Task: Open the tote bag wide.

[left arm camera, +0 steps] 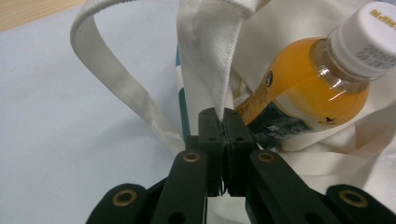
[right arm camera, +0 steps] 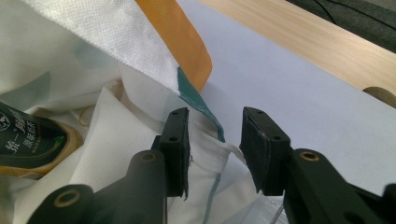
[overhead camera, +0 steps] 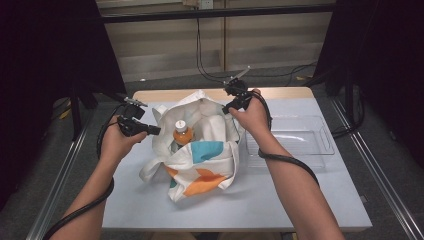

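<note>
Left hand-held gripper clamped on bag rim.

We record: bottle, white cap — printed digits beginning "200", partly cut off, and yellow lettering we cannot read; dark label — Chinese characters, first "统一".

This looks like a lab or recording studio, not a home. Black curtains hang at both sides of the desk. Beyond the right claw, loose cables run over a grey floor before a plain panelled wall.
</note>
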